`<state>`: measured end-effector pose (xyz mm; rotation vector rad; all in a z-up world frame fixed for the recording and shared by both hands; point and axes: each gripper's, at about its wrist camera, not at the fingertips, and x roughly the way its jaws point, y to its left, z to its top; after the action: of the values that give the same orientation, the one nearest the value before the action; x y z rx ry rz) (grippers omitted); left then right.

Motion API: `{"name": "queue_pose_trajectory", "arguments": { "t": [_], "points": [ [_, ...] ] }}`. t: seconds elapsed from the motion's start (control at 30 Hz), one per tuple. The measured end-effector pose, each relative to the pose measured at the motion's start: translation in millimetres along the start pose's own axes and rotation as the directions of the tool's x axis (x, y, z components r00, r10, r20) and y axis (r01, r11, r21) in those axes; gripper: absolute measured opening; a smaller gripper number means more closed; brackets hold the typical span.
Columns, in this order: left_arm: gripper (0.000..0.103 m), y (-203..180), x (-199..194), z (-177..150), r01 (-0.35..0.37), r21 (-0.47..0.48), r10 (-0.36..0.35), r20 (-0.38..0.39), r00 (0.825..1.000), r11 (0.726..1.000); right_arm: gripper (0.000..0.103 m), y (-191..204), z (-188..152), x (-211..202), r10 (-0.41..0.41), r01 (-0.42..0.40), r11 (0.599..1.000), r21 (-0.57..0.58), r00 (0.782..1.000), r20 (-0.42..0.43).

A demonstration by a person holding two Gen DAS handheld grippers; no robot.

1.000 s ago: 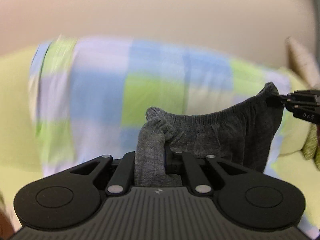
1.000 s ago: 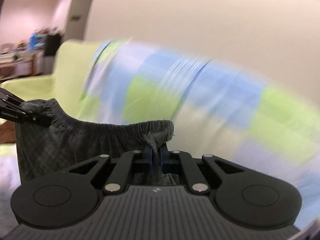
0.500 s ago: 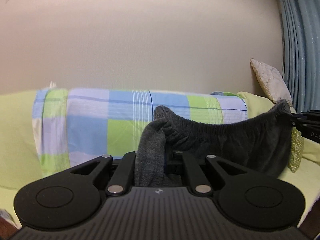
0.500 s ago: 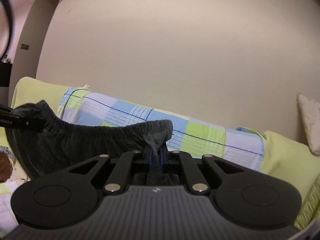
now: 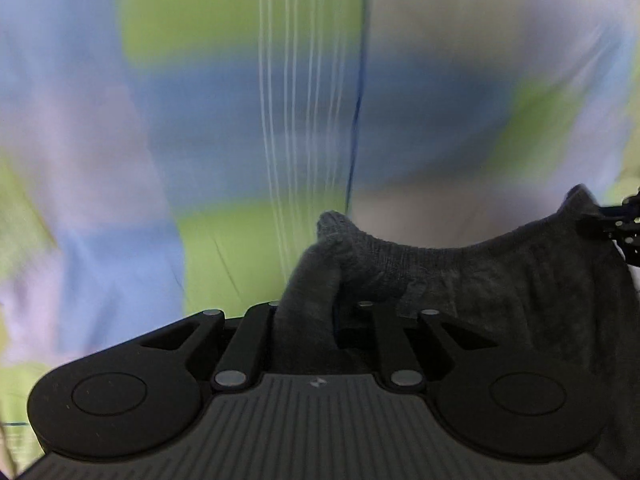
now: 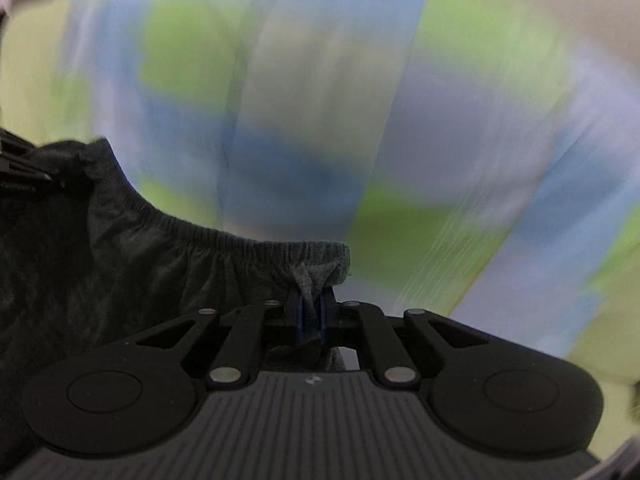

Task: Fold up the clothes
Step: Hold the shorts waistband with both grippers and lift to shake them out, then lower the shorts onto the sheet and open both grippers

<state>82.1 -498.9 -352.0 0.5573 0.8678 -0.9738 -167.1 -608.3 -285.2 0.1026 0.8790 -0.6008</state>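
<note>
Dark grey shorts [image 5: 500, 280] with an elastic waistband hang stretched between my two grippers. My left gripper [image 5: 316, 312] is shut on one waistband corner, and the cloth bunches over its fingers. My right gripper [image 6: 310, 312] is shut on the other corner, which shows in the right wrist view [image 6: 180, 272]. Each gripper shows at the edge of the other's view: the right one [image 5: 624, 224] and the left one [image 6: 24, 168]. The shorts hang above a blurred checked sheet [image 5: 240, 120].
The blue, green and white checked sheet [image 6: 320, 120] fills both views under strong motion blur. A plain yellow-green cover [image 6: 28, 76] shows at the far left of the right wrist view.
Both grippers have swung down with the shorts. The wall and cushions have left view, and the checked sheet now fills the frames, blurred. Both grips on the waistband are unchanged.
</note>
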Motion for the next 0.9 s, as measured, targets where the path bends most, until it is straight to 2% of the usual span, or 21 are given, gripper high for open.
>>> {"name": "queue_pose_trajectory", "arguments": {
  "t": [0.03, 0.07, 0.1, 0.13, 0.2, 0.3, 0.37, 0.4, 0.53, 0.6, 0.67, 0.7, 0.73, 0.8, 0.83, 0.9],
  "points": [
    [0.027, 3, 13, -1, -0.007, 0.002, 0.007, -0.043, 0.999, 1.000, 0.031, -2, 0, 18, -0.013, 0.013, 1.000, 0.011, 0.999, -0.051],
    [0.033, 9, 14, -4, -0.010, 0.008, 0.010, -0.057, 0.998, 1.000, 0.030, -6, -2, 41, -0.048, 0.052, 0.998, 0.032, 0.991, -0.124],
    [0.047, 16, 9, -9, -0.009, 0.015, 0.010, -0.052, 0.999, 1.000, 0.033, -11, -6, 50, -0.059, 0.068, 0.996, 0.059, 0.988, -0.143],
    [0.054, 24, 3, -14, -0.009, 0.022, 0.010, -0.048, 0.999, 1.000, 0.047, -16, -10, 49, -0.049, 0.060, 0.995, 0.085, 0.990, -0.129],
    [0.054, 34, -13, -21, 0.011, 0.007, -0.011, -0.044, 0.999, 1.000, 0.061, -31, -29, 26, -0.018, 0.035, 0.987, 0.158, 0.994, -0.105],
    [0.059, 67, -61, -43, 0.094, -0.093, -0.100, -0.056, 0.993, 0.991, 0.062, -42, -64, -12, 0.045, -0.008, 0.971, 0.239, 0.988, -0.149],
    [0.059, 74, -85, -72, 0.149, -0.145, -0.167, -0.121, 0.979, 0.978, 0.062, -40, -86, -37, 0.067, -0.012, 0.960, 0.279, 0.980, -0.188],
    [0.059, 73, -93, -85, 0.168, -0.158, -0.192, -0.153, 0.969, 0.973, 0.062, -34, -103, -56, 0.086, -0.017, 0.952, 0.305, 0.973, -0.213],
    [0.058, 48, -102, -142, 0.193, -0.170, -0.232, -0.250, 0.940, 0.966, 0.062, 5, -128, -103, 0.164, -0.066, 0.925, 0.374, 0.958, -0.235],
    [0.057, 40, -98, -167, 0.157, -0.205, -0.207, -0.253, 0.945, 0.966, 0.062, 48, -133, -127, 0.243, -0.153, 0.911, 0.383, 0.949, -0.199],
    [0.057, 38, -98, -176, 0.144, -0.237, -0.199, -0.225, 0.954, 0.961, 0.062, 85, -132, -138, 0.330, -0.265, 0.898, 0.353, 0.933, -0.141],
    [0.037, 39, -100, -177, 0.163, -0.250, -0.217, -0.208, 0.954, 0.954, 0.062, 103, -131, -144, 0.376, -0.322, 0.886, 0.333, 0.920, -0.111],
    [0.000, 40, -102, -175, 0.203, -0.258, -0.258, -0.200, 0.945, 0.945, 0.062, 115, -129, -146, 0.397, -0.351, 0.883, 0.311, 0.912, -0.098],
    [0.000, 43, -106, -173, 0.271, -0.259, -0.326, -0.198, 0.924, 0.927, 0.062, 153, -128, -152, 0.428, -0.404, 0.891, 0.208, 0.900, -0.083],
    [0.000, 44, -107, -173, 0.287, -0.236, -0.337, -0.205, 0.919, 0.928, 0.062, 170, -127, -155, 0.436, -0.420, 0.893, 0.159, 0.896, -0.080],
    [0.000, 53, -110, -176, 0.296, -0.230, -0.345, -0.217, 0.913, 0.927, 0.060, 205, -126, -160, 0.410, -0.408, 0.912, 0.036, 0.910, -0.061]
  ]
}}
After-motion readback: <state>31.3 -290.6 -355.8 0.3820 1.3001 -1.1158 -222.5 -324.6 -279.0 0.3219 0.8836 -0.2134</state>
